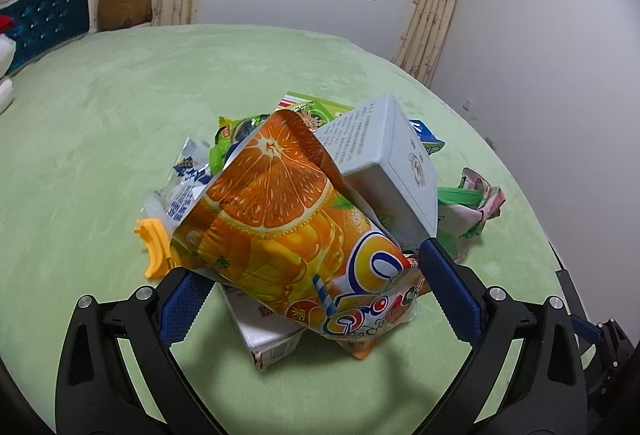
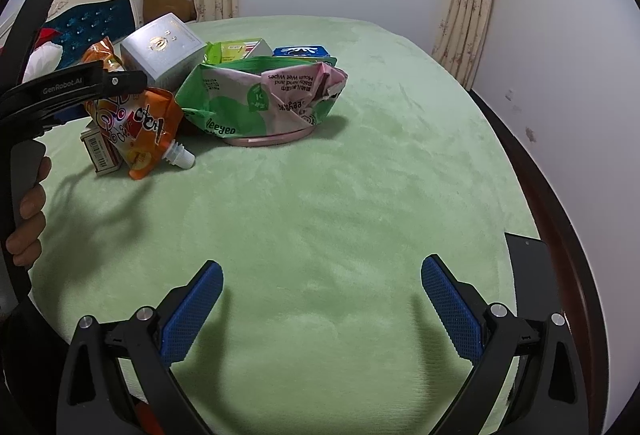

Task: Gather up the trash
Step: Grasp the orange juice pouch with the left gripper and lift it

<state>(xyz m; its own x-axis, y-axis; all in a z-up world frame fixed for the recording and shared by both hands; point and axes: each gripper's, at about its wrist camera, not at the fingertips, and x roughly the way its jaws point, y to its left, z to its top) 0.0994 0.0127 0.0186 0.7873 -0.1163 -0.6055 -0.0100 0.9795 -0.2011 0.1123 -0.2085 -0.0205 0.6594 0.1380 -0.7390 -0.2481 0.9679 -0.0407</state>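
At the centre of the left wrist frame, the orange juice pouch (image 1: 280, 231) lies on the trash pile, against the grey box (image 1: 384, 163). The left gripper (image 1: 312, 275) stands wide apart around it. Lower in the right view, the right gripper (image 2: 320, 275) is spread open over the green blanket (image 2: 360, 175).

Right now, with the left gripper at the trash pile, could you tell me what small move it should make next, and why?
Probably close the left gripper on the orange drink pouch. Its jaws stand open with the pouch's lower part lying between the blue pads, on top of the grey box and wrappers, so it looks free to lift. The right gripper is open over bare green bedcover.
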